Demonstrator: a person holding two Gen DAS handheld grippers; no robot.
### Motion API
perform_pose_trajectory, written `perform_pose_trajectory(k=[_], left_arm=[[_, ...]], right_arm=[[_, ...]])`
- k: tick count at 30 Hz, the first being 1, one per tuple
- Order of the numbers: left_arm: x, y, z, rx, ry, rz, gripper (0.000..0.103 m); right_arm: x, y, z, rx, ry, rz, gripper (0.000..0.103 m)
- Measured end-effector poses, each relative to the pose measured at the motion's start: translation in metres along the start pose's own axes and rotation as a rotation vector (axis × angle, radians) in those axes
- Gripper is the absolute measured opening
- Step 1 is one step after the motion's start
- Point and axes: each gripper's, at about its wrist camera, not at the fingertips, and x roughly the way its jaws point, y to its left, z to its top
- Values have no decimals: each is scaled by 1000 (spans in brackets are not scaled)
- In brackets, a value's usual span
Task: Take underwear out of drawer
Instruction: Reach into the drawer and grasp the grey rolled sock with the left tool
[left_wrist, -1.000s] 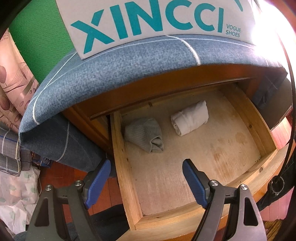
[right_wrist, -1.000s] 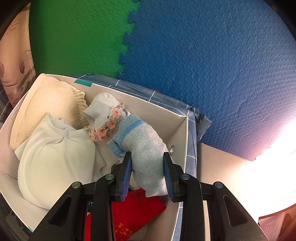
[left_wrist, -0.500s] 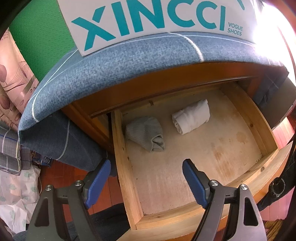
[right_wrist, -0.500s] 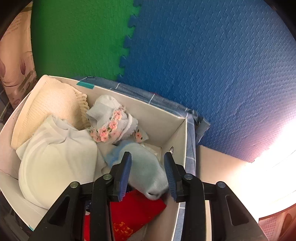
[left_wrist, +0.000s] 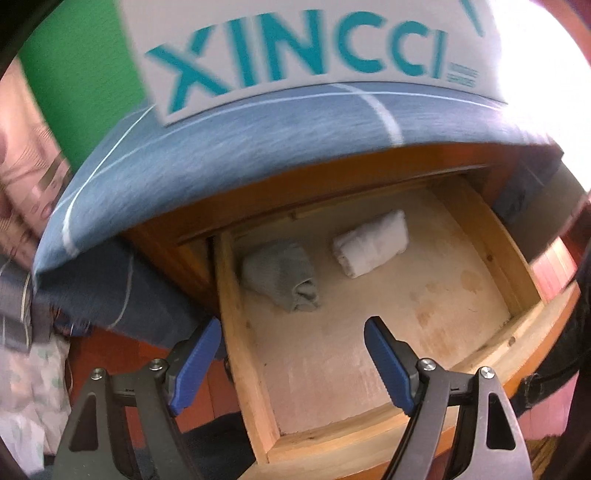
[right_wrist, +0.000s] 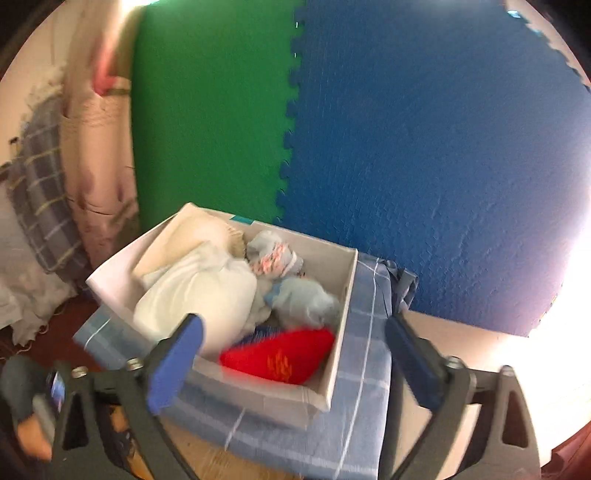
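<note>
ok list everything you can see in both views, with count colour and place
drawer: 1, wood, pulled open
rolled garments: 2, grey and white, at the drawer's back
box: 1, white, on blue checked cloth
clothes in box: several, cream, pale blue, floral, red
foam mats: 2, green and blue, behind
left gripper: open, empty, above drawer
right gripper: jaws opening, empty, in front of box

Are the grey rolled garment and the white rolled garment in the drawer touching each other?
Apart. The left wrist view shows bare drawer floor between the grey rolled garment and the white rolled garment.
</note>
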Motion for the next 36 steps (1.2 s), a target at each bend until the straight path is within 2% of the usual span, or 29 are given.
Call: perform_pose_trajectory(k=[3, 7, 13, 15, 18, 20, 21, 24, 26, 29, 30, 32, 36], left_arm=[[1, -14, 1, 125, -17, 15, 82], [16, -22, 2, 204, 24, 14, 82], [37, -42, 2, 428, 35, 46, 82], [47, -47, -1, 484, 49, 35, 82], [61, -54, -6, 583, 88, 31, 82], [62, -57, -2, 627, 71, 21, 82], [63, -57, -1, 653, 58, 30, 82], [82, -61, -6, 845, 60, 129, 82], [91, -62, -12, 933, 45, 151, 82], [105, -59, -14, 979, 28, 169, 82], [106, -59, -18, 1007, -10, 160, 82], [112, -58, -23, 1027, -10, 152, 82], [117, -50, -31, 1058, -102, 180, 81]], right_arm=[[-27, -9, -50, 4, -32, 3, 101], [-36, -16, -118, 31, -1, -34, 101], [-32, -12, -184, 85, 55, -11, 101], [-36, -7, -188, 50, 44, -21, 101], [-43, 0, -189, 20, 8, 12, 101], [-42, 6, -190, -12, 10, 2, 101], [-42, 9, -191, -25, 9, 3, 101], [-40, 19, -192, -70, 15, 0, 101], [-37, 27, -194, -105, 24, -3, 101], [-33, 38, -195, -157, 34, -2, 101], [-32, 41, -195, -175, 38, -1, 101], [-30, 49, -198, -214, 49, -4, 101], [-23, 61, -203, -273, 81, -14, 101]])
